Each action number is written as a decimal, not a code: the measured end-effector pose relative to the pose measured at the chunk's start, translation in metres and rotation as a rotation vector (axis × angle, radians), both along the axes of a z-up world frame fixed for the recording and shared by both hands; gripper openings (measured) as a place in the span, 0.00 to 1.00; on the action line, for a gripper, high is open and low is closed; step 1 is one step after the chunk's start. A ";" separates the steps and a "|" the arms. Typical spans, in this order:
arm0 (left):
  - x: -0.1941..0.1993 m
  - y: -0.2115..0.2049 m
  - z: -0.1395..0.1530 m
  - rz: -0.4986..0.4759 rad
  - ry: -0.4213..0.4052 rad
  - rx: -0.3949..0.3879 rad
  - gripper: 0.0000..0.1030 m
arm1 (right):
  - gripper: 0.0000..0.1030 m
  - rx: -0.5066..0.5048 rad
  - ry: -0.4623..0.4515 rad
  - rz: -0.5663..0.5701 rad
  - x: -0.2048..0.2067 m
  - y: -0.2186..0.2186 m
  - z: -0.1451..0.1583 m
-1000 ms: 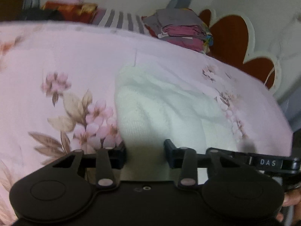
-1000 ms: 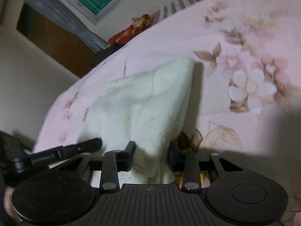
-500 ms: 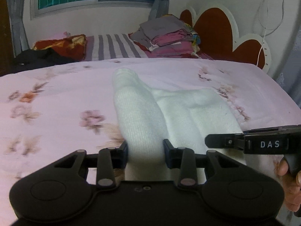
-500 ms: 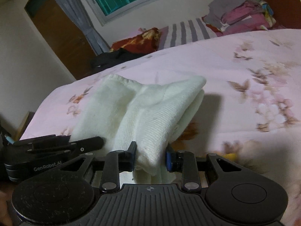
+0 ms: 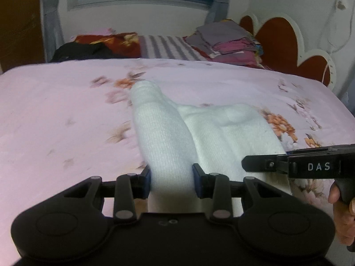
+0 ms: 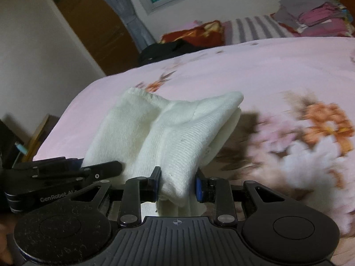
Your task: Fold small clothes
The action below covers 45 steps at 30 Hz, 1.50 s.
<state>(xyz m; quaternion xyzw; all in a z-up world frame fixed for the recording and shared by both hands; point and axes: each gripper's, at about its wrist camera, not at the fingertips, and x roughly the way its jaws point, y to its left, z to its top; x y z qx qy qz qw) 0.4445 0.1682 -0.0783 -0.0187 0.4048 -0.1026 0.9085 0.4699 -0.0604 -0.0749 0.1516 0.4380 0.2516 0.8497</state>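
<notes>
A white knitted garment (image 5: 199, 133) lies partly folded on the pink floral bedspread (image 5: 66, 110). My left gripper (image 5: 170, 182) is shut on its near left edge and holds that edge up as a roll. My right gripper (image 6: 177, 186) is shut on the garment's near right edge (image 6: 177, 146), also lifted. The right gripper's side shows in the left wrist view (image 5: 299, 166), and the left gripper's side in the right wrist view (image 6: 55, 177). The far end of the garment rests on the bed.
At the far end of the bed lie a stack of folded clothes (image 5: 228, 42), a striped pillow (image 5: 164, 48), a red cloth (image 5: 106, 41) and a dark garment (image 5: 82, 52). A red and white headboard (image 5: 288, 44) stands at the right. A brown door (image 6: 93, 22) stands beyond the bed.
Both grippers have lifted and tipped back while holding the garment, so the views now look across the bed to the window. The garment's near edge has risen with them.
</notes>
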 end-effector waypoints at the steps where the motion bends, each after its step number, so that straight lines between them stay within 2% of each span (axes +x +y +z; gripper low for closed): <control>1: -0.002 0.008 0.000 0.006 0.001 -0.011 0.34 | 0.29 0.000 0.000 0.008 -0.001 0.010 -0.001; 6: 0.001 0.031 -0.026 0.007 0.067 -0.070 0.36 | 0.29 -0.041 0.006 0.024 -0.002 0.039 -0.016; 9: 0.003 0.046 -0.046 0.045 0.085 -0.149 0.44 | 0.29 -0.070 0.065 -0.003 0.001 0.038 -0.041; 13: 0.003 0.054 -0.048 0.036 0.067 -0.125 0.69 | 0.29 -0.015 0.103 -0.045 0.004 0.028 -0.054; 14: 0.002 0.059 -0.045 0.031 0.060 -0.114 0.75 | 0.31 -0.014 0.107 -0.043 0.005 0.028 -0.054; 15: 0.000 0.063 -0.040 0.038 0.043 -0.107 0.75 | 0.39 -0.013 0.114 -0.047 0.006 0.027 -0.053; 16: -0.005 0.072 -0.033 0.053 0.004 -0.104 0.70 | 0.46 -0.021 0.112 -0.058 0.005 0.022 -0.048; 17: -0.006 0.079 -0.025 0.059 -0.038 -0.104 0.60 | 0.62 -0.052 0.097 -0.081 0.003 0.018 -0.042; 18: -0.005 0.083 -0.020 0.041 -0.066 -0.112 0.52 | 0.63 -0.088 0.049 -0.115 -0.002 0.013 -0.032; 19: -0.001 0.084 -0.016 0.012 -0.080 -0.113 0.37 | 0.63 -0.095 -0.003 -0.132 -0.008 0.010 -0.022; 20: 0.004 0.081 -0.014 -0.012 -0.083 -0.106 0.33 | 0.62 -0.081 -0.045 -0.136 -0.010 0.009 -0.013; 21: 0.010 0.075 -0.014 -0.042 -0.081 -0.097 0.31 | 0.48 -0.071 -0.076 -0.132 -0.008 0.011 -0.005; 23: 0.022 0.061 -0.018 -0.114 -0.081 -0.092 0.19 | 0.32 -0.107 -0.121 -0.078 -0.001 0.030 0.002; 26: 0.033 0.042 -0.037 -0.177 -0.039 -0.062 0.15 | 0.31 -0.199 -0.138 0.019 0.010 0.066 -0.009; 27: 0.035 0.039 -0.043 -0.175 -0.025 -0.065 0.15 | 0.27 -0.248 -0.132 0.042 0.013 0.075 -0.018; 29: 0.038 0.040 -0.049 -0.156 -0.013 -0.102 0.15 | 0.26 -0.343 -0.126 0.040 0.021 0.080 -0.039; 31: 0.041 0.041 -0.049 -0.142 0.002 -0.125 0.15 | 0.26 -0.342 -0.124 0.008 0.028 0.073 -0.046; 36: 0.035 0.040 -0.043 -0.147 -0.006 -0.084 0.14 | 0.26 -0.361 -0.113 0.001 0.036 0.075 -0.052; 39: 0.003 0.045 -0.024 -0.130 -0.081 -0.104 0.14 | 0.26 -0.369 -0.159 -0.008 0.021 0.072 -0.030; 42: -0.030 0.048 -0.020 -0.108 -0.111 -0.127 0.14 | 0.26 -0.313 -0.203 0.085 -0.012 0.073 -0.013; 45: -0.048 0.042 -0.031 -0.106 -0.111 -0.089 0.14 | 0.26 -0.349 -0.218 0.215 -0.035 0.086 -0.024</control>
